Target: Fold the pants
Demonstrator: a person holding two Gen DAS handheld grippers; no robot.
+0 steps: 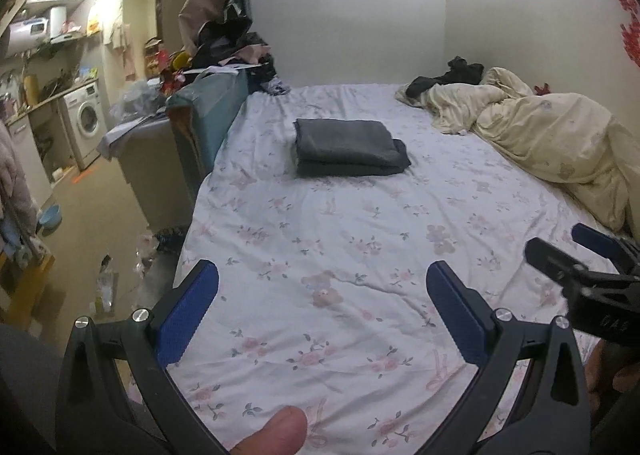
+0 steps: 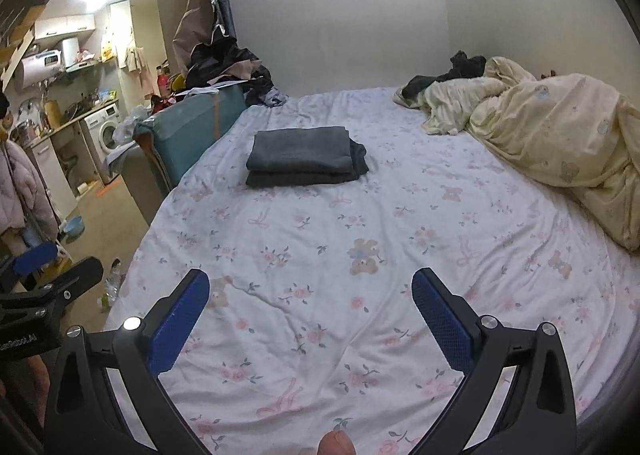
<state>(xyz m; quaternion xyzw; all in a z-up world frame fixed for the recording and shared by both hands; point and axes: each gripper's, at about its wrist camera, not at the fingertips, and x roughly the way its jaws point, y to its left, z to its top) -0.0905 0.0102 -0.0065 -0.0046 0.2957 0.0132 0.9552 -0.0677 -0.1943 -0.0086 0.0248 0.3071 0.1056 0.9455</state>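
Observation:
Dark grey pants (image 1: 348, 149) lie folded in a neat rectangular stack on the floral bed sheet (image 1: 340, 255), far ahead of both grippers; they also show in the right wrist view (image 2: 304, 157). My left gripper (image 1: 322, 279) is open and empty above the near part of the bed. My right gripper (image 2: 310, 289) is open and empty too, hovering over the sheet (image 2: 320, 255). The right gripper shows at the right edge of the left wrist view (image 1: 568, 251), and the left gripper at the left edge of the right wrist view (image 2: 56, 263).
A crumpled cream duvet (image 1: 552, 139) with dark clothes (image 1: 452, 77) fills the bed's far right. A teal box (image 1: 212, 111) and a clothes pile (image 1: 236, 47) stand by the left edge. The floor (image 1: 92, 215) with clutter and a washing machine (image 1: 86, 121) lies left.

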